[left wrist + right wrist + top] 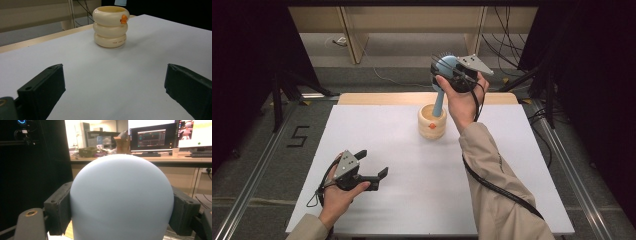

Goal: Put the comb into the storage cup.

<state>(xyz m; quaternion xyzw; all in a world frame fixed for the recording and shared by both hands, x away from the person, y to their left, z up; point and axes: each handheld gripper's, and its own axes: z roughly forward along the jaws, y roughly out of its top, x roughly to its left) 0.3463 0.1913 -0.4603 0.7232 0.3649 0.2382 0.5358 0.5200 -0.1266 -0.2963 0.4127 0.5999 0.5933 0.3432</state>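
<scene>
1. The bench (412, 210) is the largest thing in front of me: a flat, matte white board, smooth and bare apart from one holder, with a strip of pale wood along its far edge.

2. The holder (432, 121) stands upright toward the far middle of the bench. It is a cream cup shaped like three stacked rings, glossy and probably ceramic or hard plastic, with a small orange knob near its rim.

3. The hairbrush (443, 67) is pale blue, smooth and matte, with a rounded domed back and dark bristles on its far side. Its handle points down, with the tip at or just inside the holder's mouth.

4. My right gripper (457, 75) is raised above the holder and clamped on the brush head, with one black jaw on each side of the dome.

5. My left gripper (369, 167) rests low over the near left of the bench, its jaws spread wide and holding nothing.

6. As I judge the risks, the dome is curved and slick, so the brush could swivel or slip between the flat jaws. The handle could also catch the rim and tip the tall, narrow holder, since nothing is steadying it.
</scene>
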